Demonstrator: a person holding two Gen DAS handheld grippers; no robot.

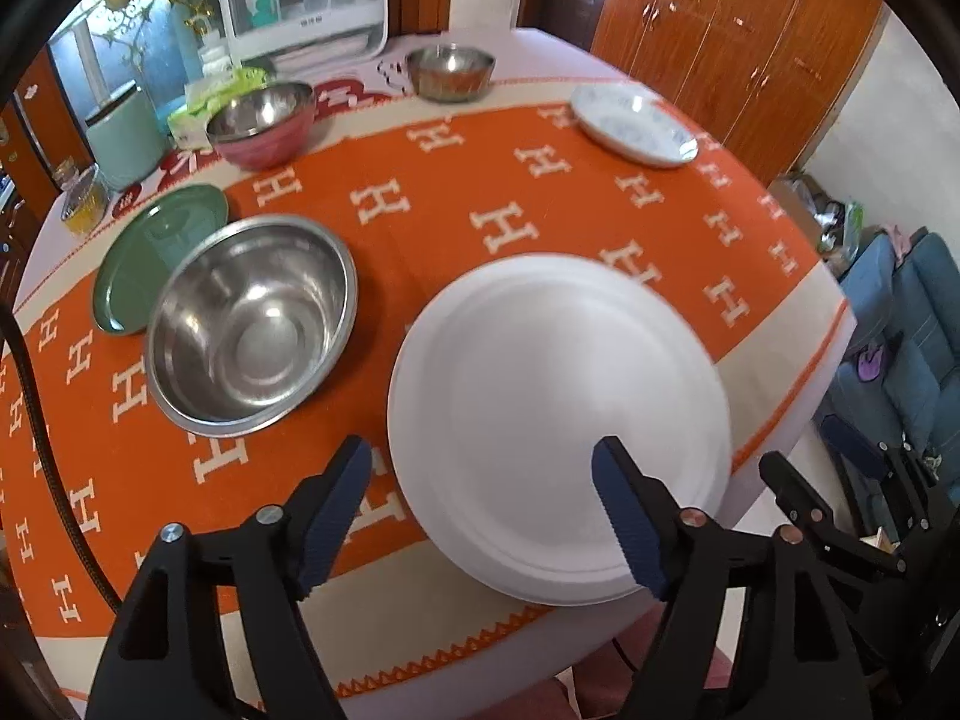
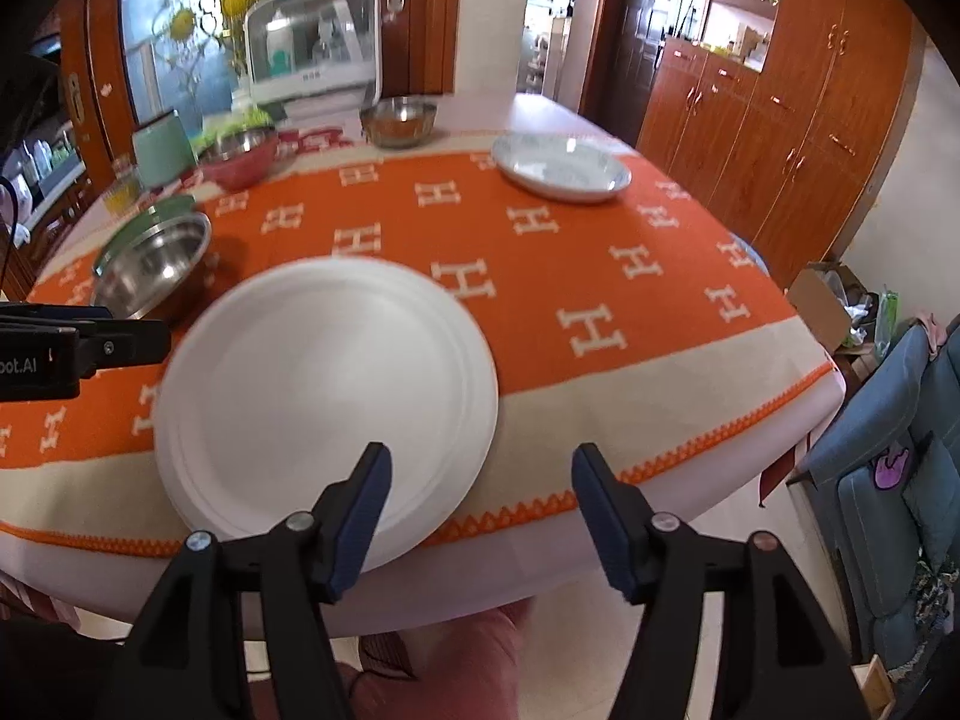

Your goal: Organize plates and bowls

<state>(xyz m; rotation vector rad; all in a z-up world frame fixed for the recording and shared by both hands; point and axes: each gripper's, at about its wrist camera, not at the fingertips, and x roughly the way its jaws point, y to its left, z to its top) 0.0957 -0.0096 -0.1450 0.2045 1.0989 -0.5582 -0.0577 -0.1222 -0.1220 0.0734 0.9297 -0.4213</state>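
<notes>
Where it lies flat, the white plate (image 1: 558, 420) looks round, ridged-rimmed.

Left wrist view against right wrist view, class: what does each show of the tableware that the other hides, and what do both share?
Only the left wrist view shows the green plate broadly and the whole inside of the large steel bowl. Only the right wrist view shows the person's pink-clad lap under the table edge. Both share the big white plate, patterned plate, pink bowl and far steel bowl.
</notes>
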